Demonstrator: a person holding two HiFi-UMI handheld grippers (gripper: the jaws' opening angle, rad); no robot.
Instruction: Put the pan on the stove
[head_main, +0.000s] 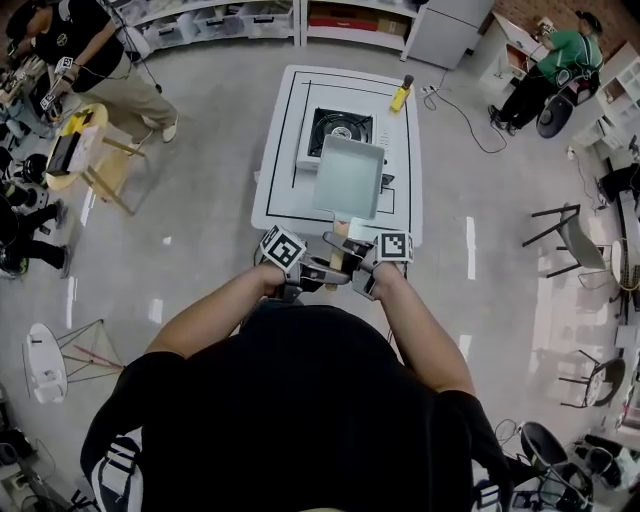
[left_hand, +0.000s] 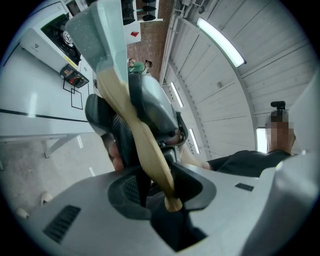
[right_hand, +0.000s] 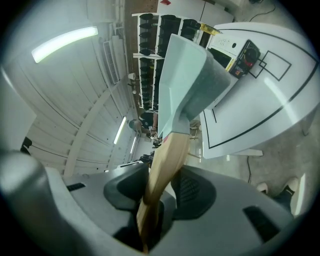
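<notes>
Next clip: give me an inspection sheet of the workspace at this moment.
Surface: white table with black outlines.
Job's things: stove on the table; pale green pan held in the air, not yet set down.
Clutter: yellow item at the table's far edge.
Grippers: left gripper and right gripper both shut on the pan's wooden handle.
Cables: cable on the floor right of the table.
Surroundings: seated person; chairs.

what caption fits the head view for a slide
Pale green pan held over the white table near the stove, its wooden handle clamped by the left gripper and right gripper.
</notes>
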